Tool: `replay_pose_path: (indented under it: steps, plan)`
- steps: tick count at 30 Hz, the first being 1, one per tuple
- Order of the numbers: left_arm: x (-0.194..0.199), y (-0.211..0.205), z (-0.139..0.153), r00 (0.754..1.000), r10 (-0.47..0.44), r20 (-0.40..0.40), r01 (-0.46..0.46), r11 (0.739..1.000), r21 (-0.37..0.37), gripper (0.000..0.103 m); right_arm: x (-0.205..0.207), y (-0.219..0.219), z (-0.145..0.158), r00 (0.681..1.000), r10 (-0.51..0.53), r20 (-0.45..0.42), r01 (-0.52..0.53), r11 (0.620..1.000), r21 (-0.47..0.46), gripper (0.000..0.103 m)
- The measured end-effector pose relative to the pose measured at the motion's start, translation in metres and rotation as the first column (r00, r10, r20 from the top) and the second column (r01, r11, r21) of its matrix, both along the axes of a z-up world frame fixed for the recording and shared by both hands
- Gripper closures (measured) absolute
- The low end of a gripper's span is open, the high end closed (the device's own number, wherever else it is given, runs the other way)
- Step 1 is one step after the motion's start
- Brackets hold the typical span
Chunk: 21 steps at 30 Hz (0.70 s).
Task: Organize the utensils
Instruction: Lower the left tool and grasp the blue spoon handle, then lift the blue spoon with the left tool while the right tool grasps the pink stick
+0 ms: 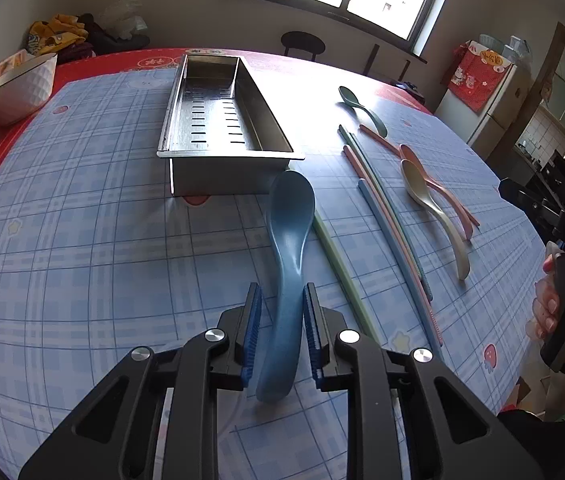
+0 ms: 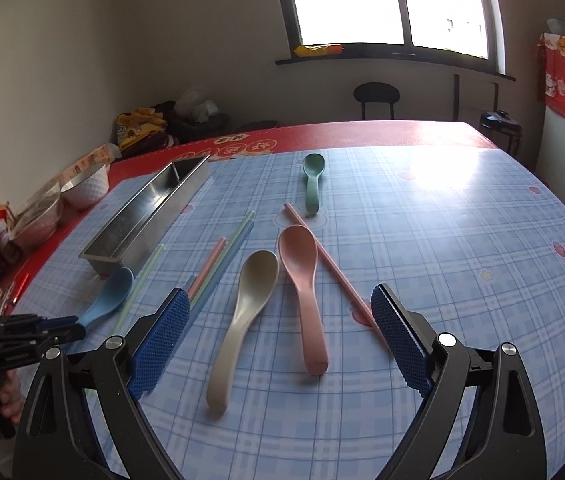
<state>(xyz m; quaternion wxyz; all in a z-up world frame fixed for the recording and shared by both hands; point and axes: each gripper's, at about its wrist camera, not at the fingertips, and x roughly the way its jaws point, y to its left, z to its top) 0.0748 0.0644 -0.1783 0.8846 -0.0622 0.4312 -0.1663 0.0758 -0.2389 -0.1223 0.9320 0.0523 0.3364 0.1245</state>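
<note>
My right gripper (image 2: 280, 338) hangs wide open over the checked tablecloth (image 2: 442, 280), the beige spoon (image 2: 242, 312) and pink spoon (image 2: 302, 292) lying between its pads. A pink chopstick (image 2: 334, 268) crosses behind the pink spoon. Green spoon (image 2: 312, 184) further back. Metal tray (image 2: 150, 216) at left; my left gripper (image 2: 70, 330) is closed on the blue spoon (image 2: 108, 296).

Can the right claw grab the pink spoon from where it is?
Probably yes. The right claw is open, and the pink spoon lies right between its fingers with nothing on top. The beige spoon beside it is close, though.
</note>
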Motion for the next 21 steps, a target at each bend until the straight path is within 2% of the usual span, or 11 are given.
replay_pose_path:
  steps: [5, 6, 7, 9, 13, 16, 21]
  plan:
    - [0.001, -0.004, 0.000, 1.000, -0.008, 0.007, 0.008, 1.000, 0.002, 0.089, 0.000, 0.001, -0.004, 1.000, 0.011, -0.013, -0.011, 1.000, 0.008, 0.015]
    - [-0.001, -0.004, 0.000, 1.000, 0.003, 0.016, -0.003, 1.000, 0.008, 0.088, 0.000, 0.001, -0.006, 1.000, 0.010, -0.022, -0.010, 1.000, 0.004, 0.032]
    - [-0.003, -0.005, 0.002, 0.999, 0.009, 0.034, -0.010, 1.000, 0.015, 0.088, 0.002, 0.002, -0.009, 0.999, 0.007, -0.040, -0.007, 1.000, -0.002, 0.036]
    - [-0.010, -0.009, 0.007, 0.996, 0.006, 0.089, -0.010, 0.999, 0.038, 0.088, 0.004, 0.001, -0.015, 0.998, 0.002, -0.061, -0.001, 1.000, 0.008, 0.037]
    - [-0.020, -0.010, 0.014, 0.987, 0.033, 0.160, -0.043, 0.997, 0.063, 0.089, 0.007, 0.003, -0.025, 0.995, 0.009, -0.096, -0.008, 1.000, 0.019, 0.047]
    - [-0.020, -0.003, 0.014, 0.986, 0.056, 0.157, -0.062, 0.997, 0.036, 0.089, 0.011, 0.005, -0.032, 0.992, 0.018, -0.128, -0.015, 1.000, 0.028, 0.054]
    - [-0.017, -0.004, 0.012, 0.991, 0.043, 0.129, -0.048, 0.998, 0.031, 0.089, 0.014, 0.003, -0.031, 0.989, 0.008, -0.145, -0.003, 0.999, 0.034, 0.057]
